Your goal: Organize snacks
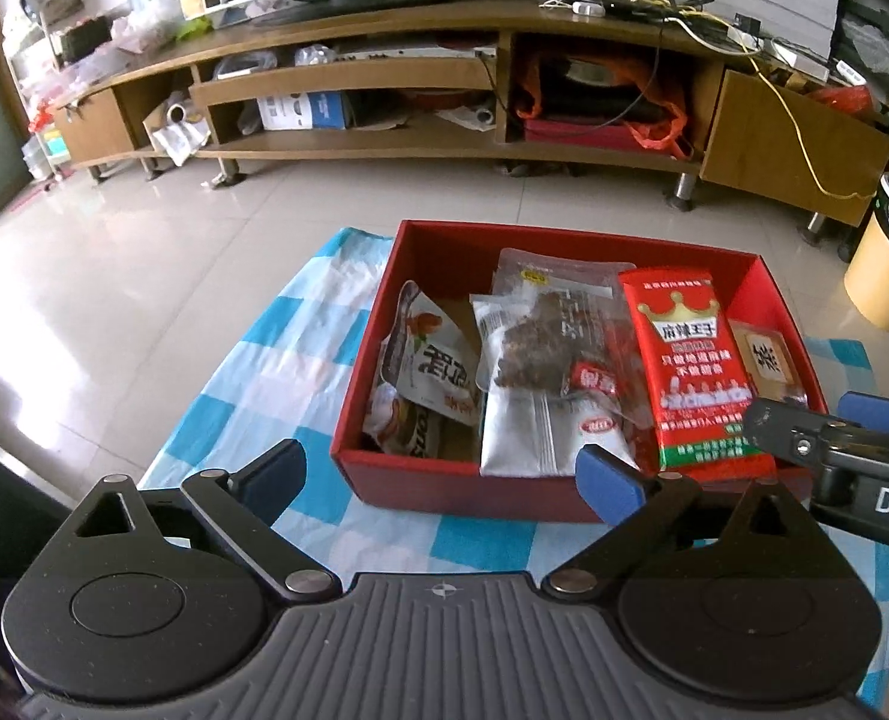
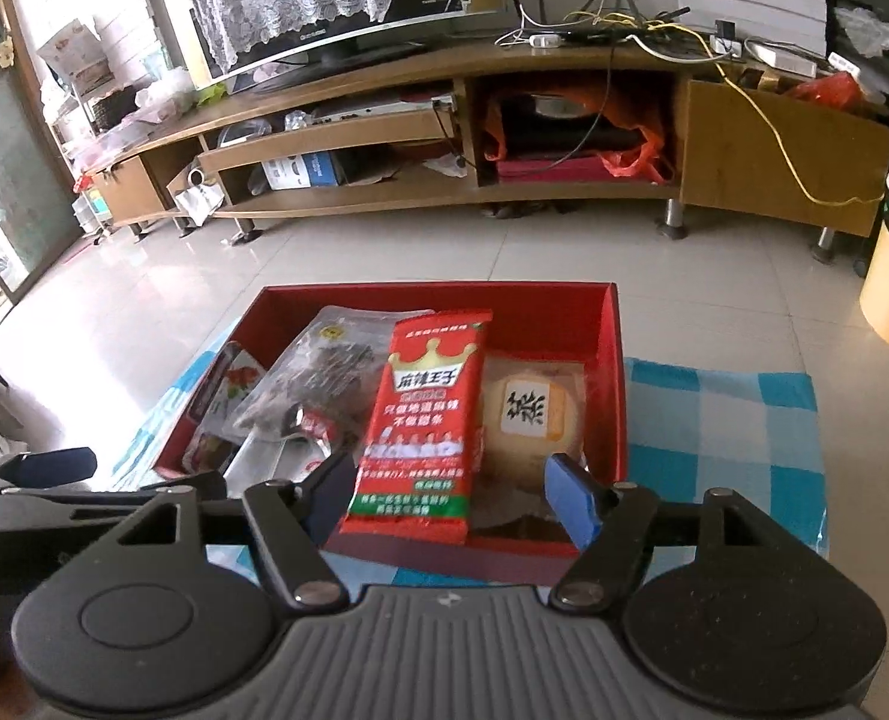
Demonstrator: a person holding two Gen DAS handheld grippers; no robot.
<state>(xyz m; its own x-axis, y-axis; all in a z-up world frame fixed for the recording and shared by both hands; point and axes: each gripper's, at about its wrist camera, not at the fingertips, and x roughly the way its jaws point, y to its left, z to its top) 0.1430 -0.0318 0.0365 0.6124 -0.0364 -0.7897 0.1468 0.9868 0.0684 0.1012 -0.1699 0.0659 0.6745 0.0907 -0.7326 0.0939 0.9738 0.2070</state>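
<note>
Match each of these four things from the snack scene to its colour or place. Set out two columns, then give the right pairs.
Things
1. box
2. cloth
3. bin
4. crown packet

Descriptions
A. blue and white checks, under the box
B. yellow, on the floor at right
C. red with a green strip at its near end, lying in the box
D. red, open-topped, holding the snacks

Pairs: 1-D, 2-A, 3-B, 4-C

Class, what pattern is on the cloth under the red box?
Blue and white checks on the cloth, clearest in the right wrist view.
</note>
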